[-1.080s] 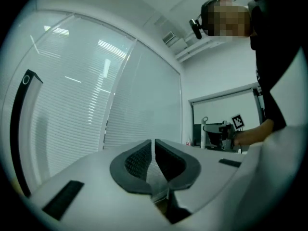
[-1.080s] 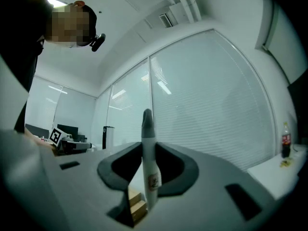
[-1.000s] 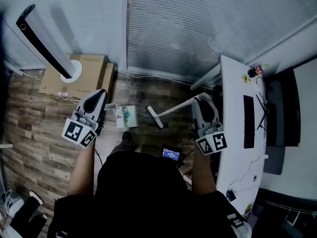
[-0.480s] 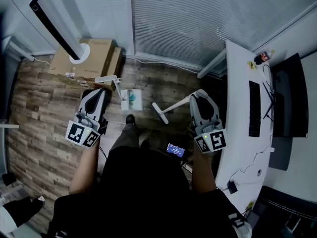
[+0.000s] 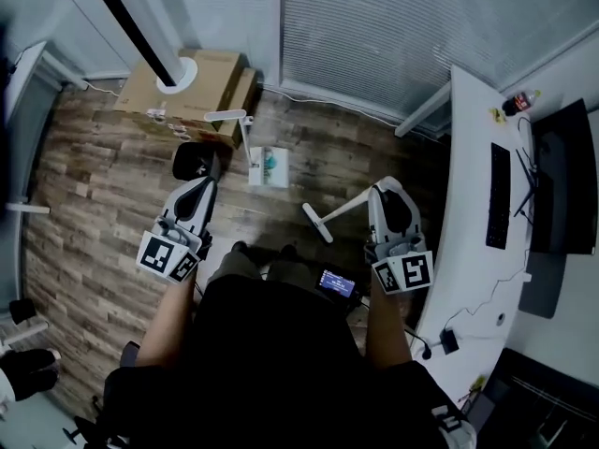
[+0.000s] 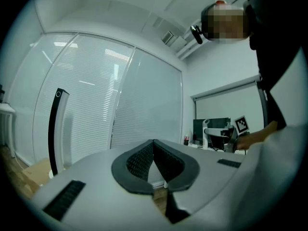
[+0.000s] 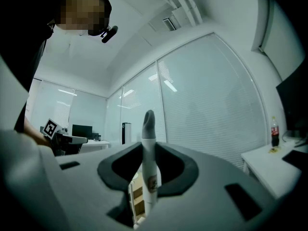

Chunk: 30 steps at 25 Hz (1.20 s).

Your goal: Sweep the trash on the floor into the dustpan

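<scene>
- The broom [image 5: 339, 211] looks light and stiff, its slim white handle probably smooth. The right hand-held gripper [image 5: 382, 193] is clamped on it near the top end.
- Broom head rests on the wooden floor [image 5: 103, 185], near white-and-teal trash [image 5: 269, 166]; what looks like the dustpan [image 5: 227, 117] stands just beyond.
- Left hand-held gripper [image 5: 208, 180] is closed on nothing.
- Only the right gripper view shows the handle's grey tip [image 7: 148, 121]; only the head view shows the floor.

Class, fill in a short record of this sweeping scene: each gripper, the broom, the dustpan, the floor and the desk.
Left gripper: shut, nothing between its fingers
Right gripper: shut on the white broom handle
Broom head: down at the floor, ahead of the person
Dustpan: white, on the floor beyond the broom head, not touching it
Floor: wood-pattern planks
Desk: white, on the person's right, keyboard on it
</scene>
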Tool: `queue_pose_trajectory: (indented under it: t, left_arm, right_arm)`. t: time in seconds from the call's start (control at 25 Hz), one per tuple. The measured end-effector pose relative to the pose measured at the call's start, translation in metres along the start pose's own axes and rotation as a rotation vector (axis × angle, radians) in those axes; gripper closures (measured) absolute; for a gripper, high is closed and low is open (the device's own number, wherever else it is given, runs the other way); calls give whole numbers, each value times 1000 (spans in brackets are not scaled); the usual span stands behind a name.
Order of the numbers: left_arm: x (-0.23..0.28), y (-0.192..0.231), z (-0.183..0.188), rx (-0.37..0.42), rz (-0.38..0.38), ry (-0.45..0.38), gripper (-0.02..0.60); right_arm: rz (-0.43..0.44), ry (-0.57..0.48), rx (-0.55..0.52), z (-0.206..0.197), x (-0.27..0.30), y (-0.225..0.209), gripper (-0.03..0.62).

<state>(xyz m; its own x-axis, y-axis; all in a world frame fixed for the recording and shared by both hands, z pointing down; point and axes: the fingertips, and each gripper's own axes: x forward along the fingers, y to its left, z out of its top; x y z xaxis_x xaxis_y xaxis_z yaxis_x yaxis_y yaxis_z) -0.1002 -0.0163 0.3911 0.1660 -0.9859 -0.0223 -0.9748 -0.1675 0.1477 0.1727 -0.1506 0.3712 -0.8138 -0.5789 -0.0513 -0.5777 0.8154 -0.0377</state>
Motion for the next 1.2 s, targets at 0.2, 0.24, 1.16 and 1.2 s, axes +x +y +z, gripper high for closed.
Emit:
queue_pose_trajectory:
  t: [0.2,0.24,1.16,1.2]
  left_arm:
    - [-20,7,0,-11,-9,0,588]
    - [-26,7,0,-10,-12,2,588]
    - [-196,23,-22,14,-54,-35,588]
    - [-198,22,-23,2,-41,-36,588]
  right_arm:
    - [-39,27,16,-5,-18,21,500]
    - [-47,30,12,-5,-22,27,500]
    - [-186,47,110,-6,-97,179,499]
    - [-180,41,111,-5,-101,180,499]
